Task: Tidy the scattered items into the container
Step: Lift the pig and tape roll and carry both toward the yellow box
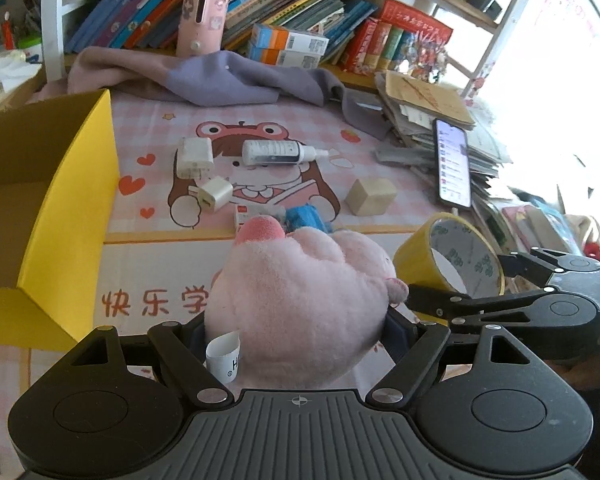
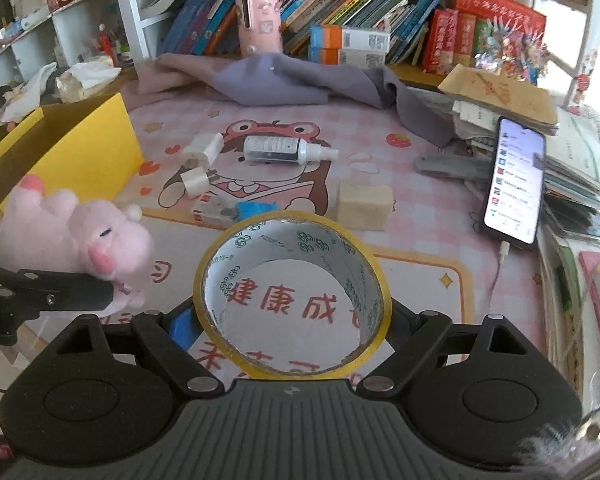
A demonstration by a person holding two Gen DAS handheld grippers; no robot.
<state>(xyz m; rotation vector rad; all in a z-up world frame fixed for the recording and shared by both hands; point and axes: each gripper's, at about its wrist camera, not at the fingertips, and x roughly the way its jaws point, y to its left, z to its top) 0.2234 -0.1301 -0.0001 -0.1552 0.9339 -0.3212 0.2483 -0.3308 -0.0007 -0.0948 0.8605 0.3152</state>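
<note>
My left gripper (image 1: 296, 332) is shut on a pink plush pig (image 1: 300, 304) and holds it above the mat; the pig also shows in the right wrist view (image 2: 76, 236). My right gripper (image 2: 292, 320) is shut on a yellow tape roll (image 2: 374, 276), also seen in the left wrist view (image 1: 448, 260). The yellow open box (image 1: 72, 184) stands at the left; it also shows in the right wrist view (image 2: 92, 148). On the mat lie two white chargers (image 1: 194, 156) (image 1: 214, 194), a spray bottle (image 1: 280, 153), a wooden block (image 1: 370, 197), a small red-and-white packet (image 1: 256, 214) and a blue item (image 1: 304, 218).
A lit phone (image 2: 516, 184) leans on a stack of papers (image 2: 572, 160) at the right. A purple cloth (image 2: 276, 80) lies at the back before a shelf of books (image 2: 340, 12). A pink cylinder (image 2: 258, 20) stands there.
</note>
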